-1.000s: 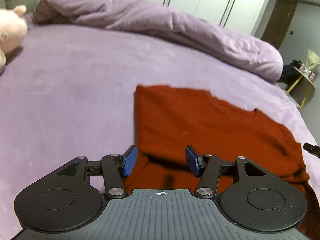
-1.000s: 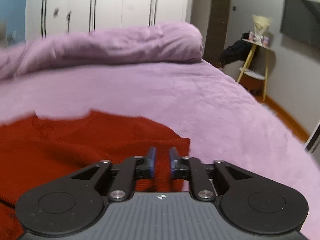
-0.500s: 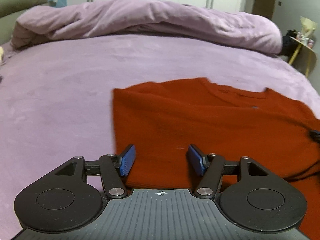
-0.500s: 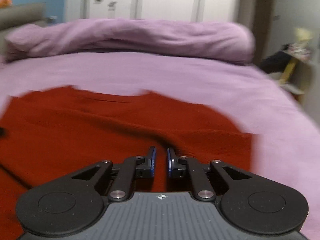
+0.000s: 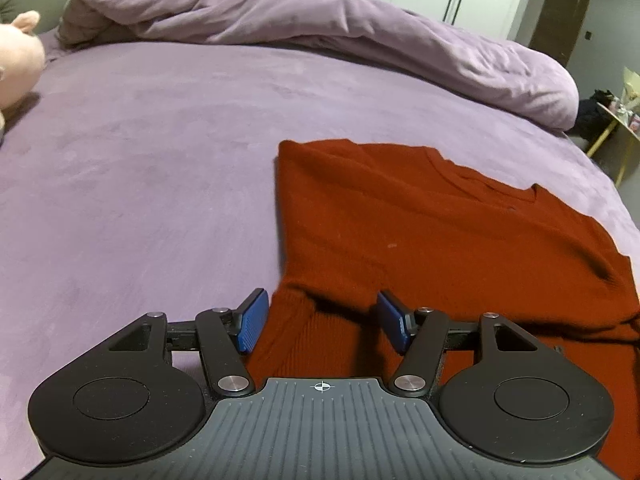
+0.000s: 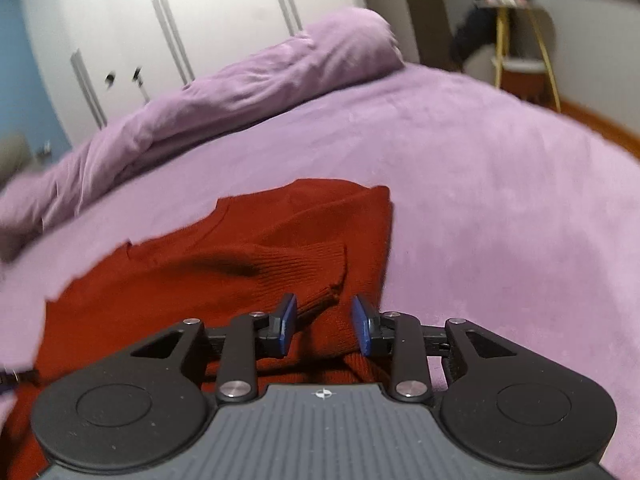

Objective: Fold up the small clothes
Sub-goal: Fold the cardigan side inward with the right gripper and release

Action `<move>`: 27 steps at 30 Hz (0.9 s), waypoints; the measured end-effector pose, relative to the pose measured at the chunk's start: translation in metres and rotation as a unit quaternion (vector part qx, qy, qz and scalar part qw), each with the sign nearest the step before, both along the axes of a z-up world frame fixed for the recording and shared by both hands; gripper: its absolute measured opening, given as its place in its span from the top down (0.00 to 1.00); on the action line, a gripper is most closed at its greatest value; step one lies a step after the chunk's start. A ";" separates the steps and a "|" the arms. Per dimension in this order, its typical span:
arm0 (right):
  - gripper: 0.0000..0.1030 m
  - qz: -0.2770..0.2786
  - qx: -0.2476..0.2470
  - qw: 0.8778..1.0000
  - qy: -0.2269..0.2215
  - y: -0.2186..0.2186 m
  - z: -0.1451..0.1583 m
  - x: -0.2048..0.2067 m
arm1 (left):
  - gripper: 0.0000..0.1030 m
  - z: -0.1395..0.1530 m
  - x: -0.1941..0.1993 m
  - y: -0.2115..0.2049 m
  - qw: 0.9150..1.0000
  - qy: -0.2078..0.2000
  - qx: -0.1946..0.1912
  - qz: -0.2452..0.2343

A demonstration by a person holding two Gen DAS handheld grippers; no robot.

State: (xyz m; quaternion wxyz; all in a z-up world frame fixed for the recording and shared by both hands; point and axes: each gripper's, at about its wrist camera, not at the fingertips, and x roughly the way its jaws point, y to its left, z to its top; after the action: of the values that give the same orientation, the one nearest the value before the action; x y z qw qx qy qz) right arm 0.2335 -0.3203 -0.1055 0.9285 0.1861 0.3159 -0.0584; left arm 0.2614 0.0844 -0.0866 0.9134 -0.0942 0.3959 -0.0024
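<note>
- A rust-red knit sweater lies spread on a purple bedsheet, its neckline toward the far side of the bed and its body flat but for soft creases.
- In the left wrist view its left edge runs straight toward the camera, and a ribbed sleeve lies folded in over the near part of the body.
- In the right wrist view a ribbed cuff is folded across the body and ends just ahead of the fingers — the sweater's right edge drops straight down beside it.
- The left gripper hovers over the near left part of the sweater, jaws standing wide apart; red cloth shows between the blue pads, but they do not press on it.
- The right gripper is tilted and blurred over the near right corner. Its jaws have just been opening and now stand at a moderate gap, with the knit lying between the pads and no pinch on it visible.
- Beyond the sweater a rumpled purple duvet is heaped along the far side of the bed.
- A pink plush toy sits at the far left edge of the sheet — well apart from the sweater.
- White wardrobe doors stand behind the bed, and a yellow-legged side table stands off its far right corner.
</note>
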 end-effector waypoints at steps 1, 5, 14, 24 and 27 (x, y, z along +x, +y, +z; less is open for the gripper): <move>0.71 -0.006 0.006 1.000 0.006 0.000 -0.001 -0.003 | 0.36 0.002 -0.003 -0.001 1.000 -0.001 -0.004 0.001; 0.67 0.007 0.047 0.999 0.016 -0.002 -0.004 0.014 | 0.35 0.004 -0.009 -0.007 1.000 -0.002 0.015 -0.010; 0.95 0.012 -0.047 0.999 -0.022 0.010 0.012 0.028 | 0.34 0.008 -0.019 -0.003 0.999 -0.004 0.035 -0.014; 0.89 -0.011 -0.122 0.992 -0.006 0.029 0.007 0.022 | 0.34 0.000 -0.049 0.016 0.999 0.021 0.038 -0.008; 0.85 0.032 -0.147 0.988 -0.020 0.045 0.000 0.015 | 0.34 -0.003 -0.058 0.019 0.999 0.027 0.043 -0.010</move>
State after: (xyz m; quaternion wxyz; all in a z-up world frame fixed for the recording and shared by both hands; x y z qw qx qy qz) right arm 0.2480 -0.2749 -0.1056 0.9534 0.0386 0.2908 -0.0706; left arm 0.2037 0.1034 -0.0894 0.9055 -0.0510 0.4213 0.0083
